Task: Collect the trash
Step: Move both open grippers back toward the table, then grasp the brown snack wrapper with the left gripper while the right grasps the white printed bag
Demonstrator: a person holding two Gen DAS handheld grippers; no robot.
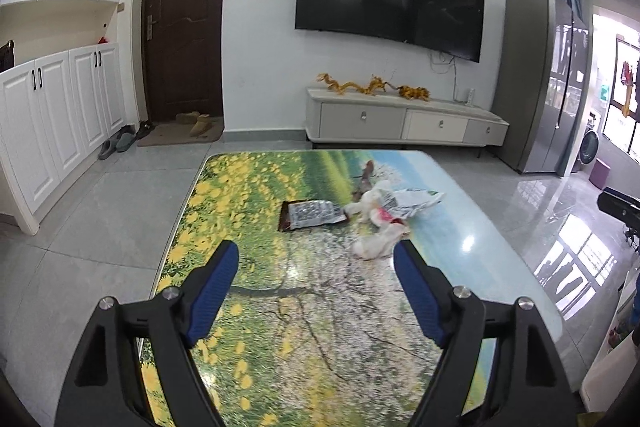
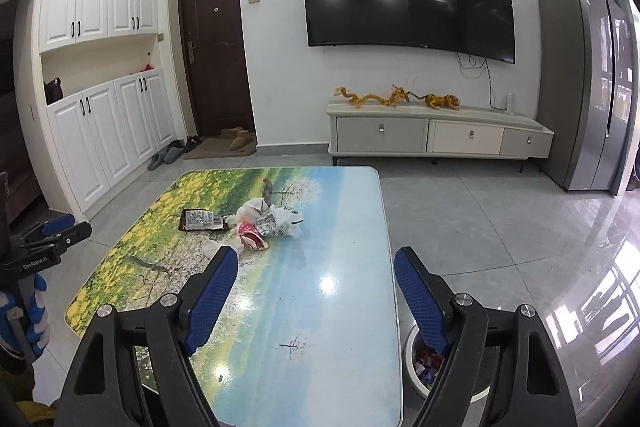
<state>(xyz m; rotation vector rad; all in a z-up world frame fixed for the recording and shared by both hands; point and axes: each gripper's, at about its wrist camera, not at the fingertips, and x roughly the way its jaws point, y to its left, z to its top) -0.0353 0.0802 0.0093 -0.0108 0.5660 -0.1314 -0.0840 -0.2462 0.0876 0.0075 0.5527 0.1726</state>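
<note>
beside table (image 2: 360,307): bin (image 2: 416,367) (wrappers inside), trash pile (image 2: 260,223) mid-table.

The right gripper (image 2: 316,267) is hovering above the near half of the table (image 2: 352,307), its blue-padded jaws spread wide and holding nothing; the trash pile (image 2: 260,223) is lying near the middle of the table's far half, crumpled white wrappers and a red-and-pink scrap bunched together; a dark flat packet (image 2: 202,219) is lying just beside the pile, towards the left edge; the left gripper (image 2: 56,235) is showing at the frame's left side, off the table's left edge, its jaw state unclear; a white bin (image 2: 420,367) holding coloured scraps is standing on the floor just beside the table's near right corner, partly hidden behind the right finger.
</note>
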